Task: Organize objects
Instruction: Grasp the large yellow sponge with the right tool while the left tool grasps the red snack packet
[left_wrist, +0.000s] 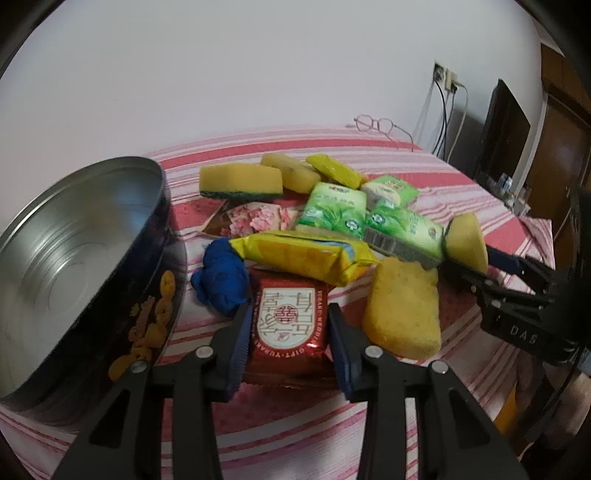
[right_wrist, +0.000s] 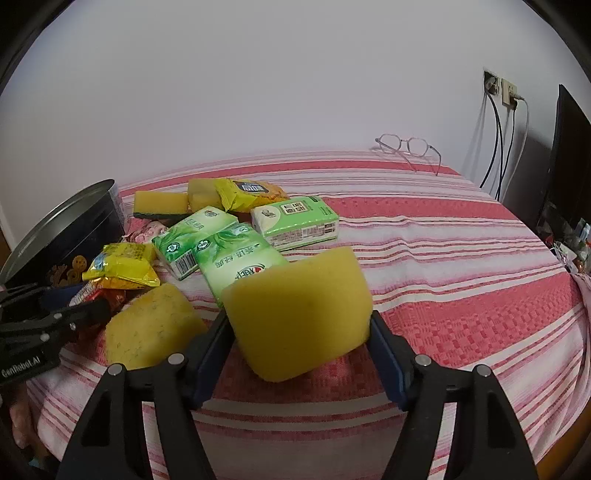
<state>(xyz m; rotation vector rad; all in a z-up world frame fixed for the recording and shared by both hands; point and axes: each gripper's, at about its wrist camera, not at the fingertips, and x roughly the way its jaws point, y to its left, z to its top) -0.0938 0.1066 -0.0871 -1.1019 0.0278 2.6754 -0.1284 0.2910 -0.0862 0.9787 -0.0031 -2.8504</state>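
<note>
Left wrist view shows the round tin (left_wrist: 74, 258) sitting on the left with nothing inside it, so as far as I can tell the sorting has barely started. Pretty much everything is in one heap on the striped cloth (left_wrist: 369, 435): a few more yellow sponges at the far side, green tissue packs (left_wrist: 332, 210) in the middle, a yellow snack bag (left_wrist: 306, 258) lying across the pile, a blue rag (left_wrist: 219, 282) right beside the tin, and one loose sponge (left_wrist: 404, 312) on the near right. If the tin is where this stuff goes (just my guess), nearly all of it is left to do.

Claws now. The left gripper (left_wrist: 288, 336) has its fingers on either side of the red packet (left_wrist: 288, 325), pads right up against its edges. It looks clamped on it, and the packet seems to be resting on the cloth, not lifted.

Right wrist view: the right gripper (right_wrist: 299, 325) is squeezed onto a yellow sponge (right_wrist: 299, 306), fairly wide apart because the sponge is chunky. That sponge sits up off the cloth, near the right edge of the pile, well apart from the tin.

Glasses (right_wrist: 408, 147) are way at the far side, out of the mess.
</note>
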